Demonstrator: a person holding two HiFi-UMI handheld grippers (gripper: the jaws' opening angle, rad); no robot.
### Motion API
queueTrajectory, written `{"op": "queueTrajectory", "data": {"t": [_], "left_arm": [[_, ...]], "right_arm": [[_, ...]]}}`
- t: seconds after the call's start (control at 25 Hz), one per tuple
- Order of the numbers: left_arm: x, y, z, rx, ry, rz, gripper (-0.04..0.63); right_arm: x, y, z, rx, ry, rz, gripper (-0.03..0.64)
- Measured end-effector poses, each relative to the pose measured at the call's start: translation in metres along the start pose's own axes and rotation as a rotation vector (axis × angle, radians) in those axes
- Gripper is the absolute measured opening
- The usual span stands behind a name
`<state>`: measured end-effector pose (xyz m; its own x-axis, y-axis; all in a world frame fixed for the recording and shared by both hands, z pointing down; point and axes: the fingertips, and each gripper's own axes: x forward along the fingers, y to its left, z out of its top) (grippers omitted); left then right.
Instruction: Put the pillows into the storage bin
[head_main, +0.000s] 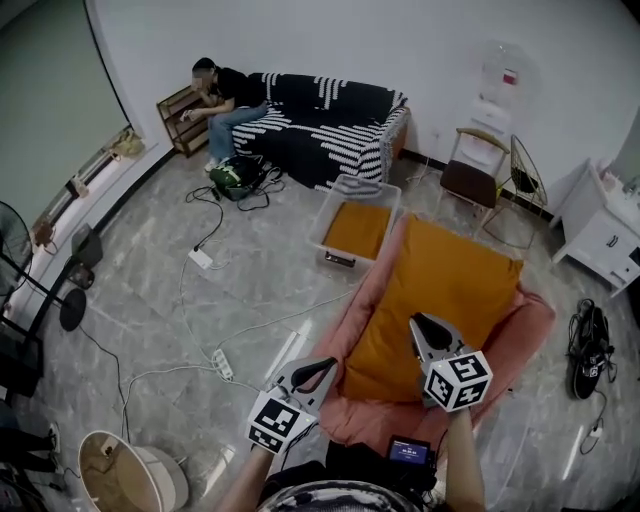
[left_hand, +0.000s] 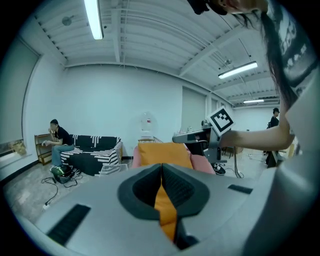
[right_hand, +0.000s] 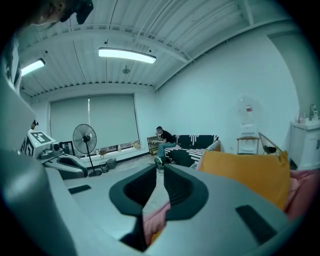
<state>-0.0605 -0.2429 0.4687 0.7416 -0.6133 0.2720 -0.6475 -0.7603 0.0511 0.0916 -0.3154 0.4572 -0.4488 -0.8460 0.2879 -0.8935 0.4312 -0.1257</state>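
Note:
A large orange pillow (head_main: 440, 290) lies on a bigger pink pillow (head_main: 520, 330) right in front of me. Beyond them stands the clear storage bin (head_main: 330, 215) with another orange pillow (head_main: 358, 230) inside. My left gripper (head_main: 318, 368) is at the pillows' near left edge; in its own view the left gripper (left_hand: 161, 172) has its jaws together on orange cloth (left_hand: 165, 210). My right gripper (head_main: 420, 322) is over the orange pillow's near end. In its own view the right gripper (right_hand: 160, 175) has a narrow slit between its jaws, with pink cloth (right_hand: 155, 215) showing low in the gap.
A striped sofa (head_main: 330, 120) with a seated person (head_main: 225, 95) stands at the back. Cables and power strips (head_main: 215, 360) run over the floor on the left. A chair (head_main: 475, 170), a white cabinet (head_main: 605, 235), a black bag (head_main: 590, 345) and a round basket (head_main: 125, 475) stand around.

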Motion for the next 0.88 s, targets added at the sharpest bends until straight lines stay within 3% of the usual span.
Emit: {"op": "queueTrajectory", "data": {"t": [0.2,0.44,0.72,0.88], "left_arm": [[0.038,0.01,0.009,0.004,0.012,0.002,0.012],[0.059,0.023,0.009,0.015,0.048,0.026,0.012],[0.058,0.048,0.005,-0.02,0.078,0.113,0.012],[0.045,0.059,-0.007,-0.047,0.102,0.161,0.012]], "right_arm": [[0.055,-0.08,0.019,-0.046,0.057,-0.014,0.124],[0.146,-0.166,0.017,-0.128,0.219,-0.048,0.233],[0.244,-0.216,0.016,-0.267,0.417,-0.088,0.339],[0.27,-0.229,-0.022,-0.275,0.59,-0.103,0.349]]}}
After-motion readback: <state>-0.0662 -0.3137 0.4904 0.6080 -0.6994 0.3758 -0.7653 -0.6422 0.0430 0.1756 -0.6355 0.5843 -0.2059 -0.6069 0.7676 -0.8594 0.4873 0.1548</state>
